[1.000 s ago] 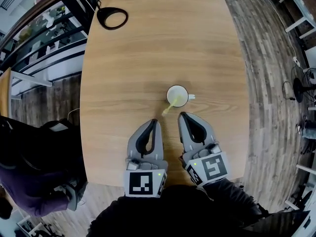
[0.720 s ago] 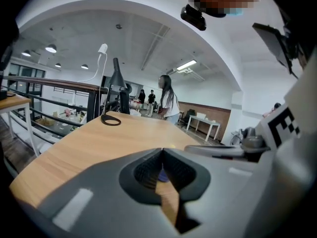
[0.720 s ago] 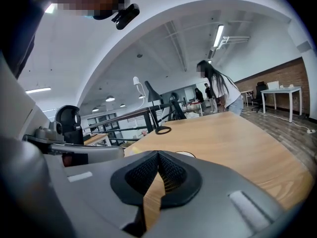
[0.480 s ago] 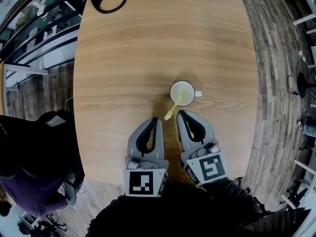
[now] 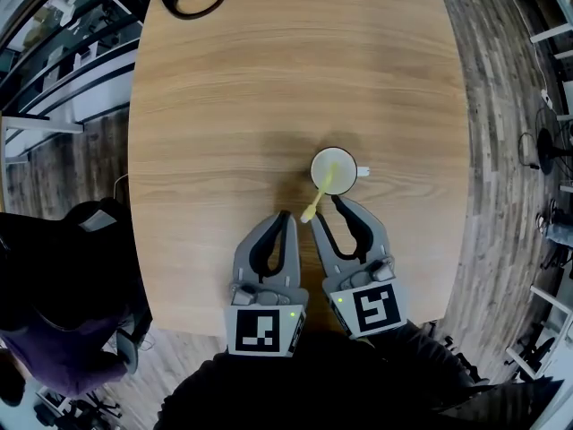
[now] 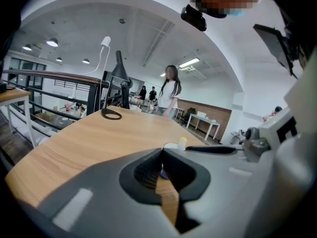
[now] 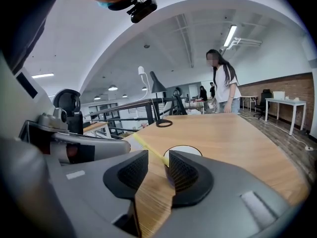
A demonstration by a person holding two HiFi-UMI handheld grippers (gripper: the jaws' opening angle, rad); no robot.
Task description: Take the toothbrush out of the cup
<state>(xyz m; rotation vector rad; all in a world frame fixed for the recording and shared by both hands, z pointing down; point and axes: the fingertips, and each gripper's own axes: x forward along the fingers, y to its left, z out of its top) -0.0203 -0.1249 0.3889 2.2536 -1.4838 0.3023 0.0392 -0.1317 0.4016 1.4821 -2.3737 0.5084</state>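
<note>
Grey right gripper [image 5: 327,210] lay tilted downward at lower centre, jaws opening where a second before they were closed, yellow toothbrush [image 5: 315,200] leaned out of the white cup [image 5: 346,183] at mid-frame toward their gap, ungripped, left gripper [image 5: 284,215] alongside, closed and empty, both grippers nearer the cup than before.

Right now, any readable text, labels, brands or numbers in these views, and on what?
None readable.
No print on the white mug, yellow toothbrush or wooden table.
The left marker cube and right marker cube show only black-and-white square patterns, no letters or numbers.
</note>
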